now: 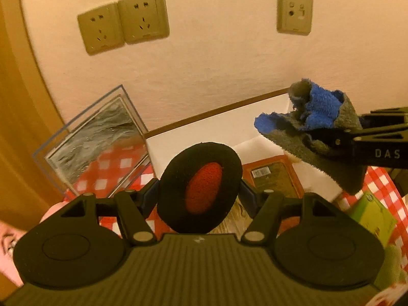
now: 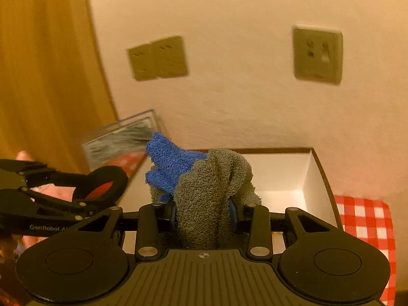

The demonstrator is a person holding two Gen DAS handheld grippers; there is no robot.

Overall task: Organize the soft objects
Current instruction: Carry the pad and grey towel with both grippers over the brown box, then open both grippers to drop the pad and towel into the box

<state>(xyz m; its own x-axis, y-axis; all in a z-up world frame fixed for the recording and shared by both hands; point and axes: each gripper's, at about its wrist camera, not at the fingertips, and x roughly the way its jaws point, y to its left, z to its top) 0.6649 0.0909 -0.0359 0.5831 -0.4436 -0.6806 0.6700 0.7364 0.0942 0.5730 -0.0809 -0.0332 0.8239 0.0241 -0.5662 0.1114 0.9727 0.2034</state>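
My left gripper [image 1: 200,191] is shut on a round black foam pad with a red centre [image 1: 201,188] and holds it in the air; the pad also shows at the left of the right wrist view [image 2: 102,186]. My right gripper [image 2: 204,210] is shut on a grey and blue fuzzy sock [image 2: 204,186], held up above an open white box [image 2: 306,178]. In the left wrist view the sock [image 1: 318,127] hangs from the right gripper [image 1: 339,140] at the right, above the white box [image 1: 199,132].
A clear acrylic box [image 1: 94,148] stands tilted at the left on a red-and-white checked cloth [image 1: 382,186]. A green carton [image 1: 372,214] and a brown-framed flat item [image 1: 275,178] lie near the white box. The wall with sockets [image 1: 122,23] is behind.
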